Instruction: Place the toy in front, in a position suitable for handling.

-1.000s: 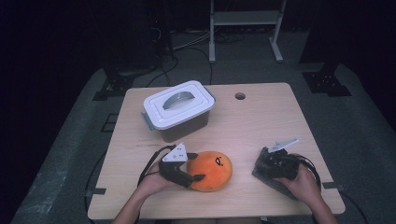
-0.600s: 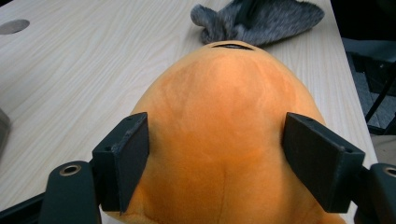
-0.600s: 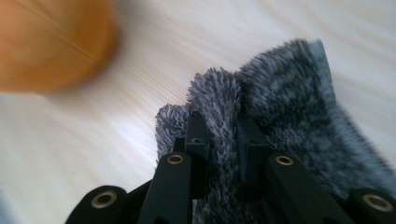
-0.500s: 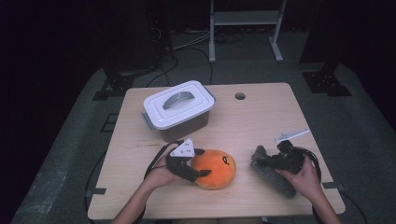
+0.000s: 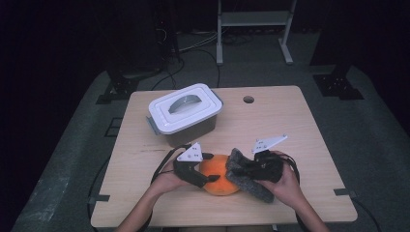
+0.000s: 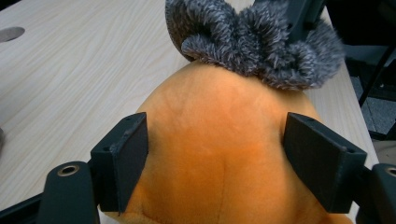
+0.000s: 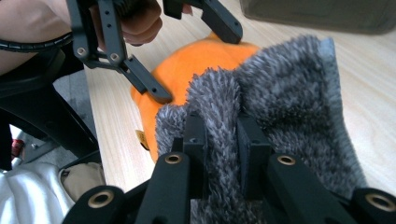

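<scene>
A: Near edge of the pale wooden tabletop (image 5: pixel 300 125): round orange plush toy (image 5: pixel 218 175), between both hands. What have the left tongs (image 6: pixel 215 158) got?

B: Jaws set wide, one on each flank of the orange plush, pads against it in the left gripper view. The plush's lower half is cut off by the frame there.

A: The right tongs (image 7: pixel 222 140)?

B: Jaws narrow, pinching a fold of shaggy grey fleece cloth (image 7: pixel 280 112). The pads are sunk in the pile; fingertips hidden. The cloth's far edge touches the orange plush.

A: From above?

B: The grey fleece lies just right of the plush, the right hand (image 5: pixel 285 186) over its near part, so its full outline is unclear. Left hand (image 5: pixel 169 179) grips its tool beside the plush.

A: Anything else?

B: Grey plastic lidded box with white lid (image 5: pixel 185 113) farther back, apart from the hands. Round hole (image 5: pixel 248 99) in the tabletop beyond it. Room behind is dark; hard to read.
</scene>
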Available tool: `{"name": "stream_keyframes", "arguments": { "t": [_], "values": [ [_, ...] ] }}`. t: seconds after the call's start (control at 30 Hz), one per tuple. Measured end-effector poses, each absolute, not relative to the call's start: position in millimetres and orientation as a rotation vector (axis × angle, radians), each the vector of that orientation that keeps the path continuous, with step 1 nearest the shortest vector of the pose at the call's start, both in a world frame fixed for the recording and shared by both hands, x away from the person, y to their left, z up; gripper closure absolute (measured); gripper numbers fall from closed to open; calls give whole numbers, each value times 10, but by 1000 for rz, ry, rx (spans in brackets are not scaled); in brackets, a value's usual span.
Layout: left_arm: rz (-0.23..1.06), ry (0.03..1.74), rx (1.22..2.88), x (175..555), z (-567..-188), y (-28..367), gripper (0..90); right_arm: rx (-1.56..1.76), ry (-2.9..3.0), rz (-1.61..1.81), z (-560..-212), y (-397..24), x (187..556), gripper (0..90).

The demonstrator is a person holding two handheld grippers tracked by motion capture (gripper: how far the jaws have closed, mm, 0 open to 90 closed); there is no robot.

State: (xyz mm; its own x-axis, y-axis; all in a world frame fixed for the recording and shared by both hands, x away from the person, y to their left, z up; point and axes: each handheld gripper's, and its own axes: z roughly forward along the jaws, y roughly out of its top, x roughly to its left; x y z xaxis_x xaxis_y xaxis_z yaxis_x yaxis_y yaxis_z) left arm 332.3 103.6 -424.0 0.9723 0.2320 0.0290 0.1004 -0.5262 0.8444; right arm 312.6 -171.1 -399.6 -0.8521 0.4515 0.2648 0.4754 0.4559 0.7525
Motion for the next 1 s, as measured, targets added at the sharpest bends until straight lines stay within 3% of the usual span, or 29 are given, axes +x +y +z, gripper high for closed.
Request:
{"name": "stream_keyframes", "arguments": {
  "t": [0.4,0.7,0.83,1.0],
  "values": [
    [130,265,2133,3300,-4330,1266,225,-1014,-2624,-1296,-4253,-2043,3183,749],
    [162,312,2136,3293,-4335,1246,222,-802,-2611,-1500,-3889,-1731,2980,750],
    [167,392,2134,3325,-4307,1267,236,-765,-2725,-1408,-3989,-1571,2979,746],
    [167,416,2108,3331,-4292,1256,237,-828,-2726,-1369,-4102,-1728,3045,747]
  ]
}}
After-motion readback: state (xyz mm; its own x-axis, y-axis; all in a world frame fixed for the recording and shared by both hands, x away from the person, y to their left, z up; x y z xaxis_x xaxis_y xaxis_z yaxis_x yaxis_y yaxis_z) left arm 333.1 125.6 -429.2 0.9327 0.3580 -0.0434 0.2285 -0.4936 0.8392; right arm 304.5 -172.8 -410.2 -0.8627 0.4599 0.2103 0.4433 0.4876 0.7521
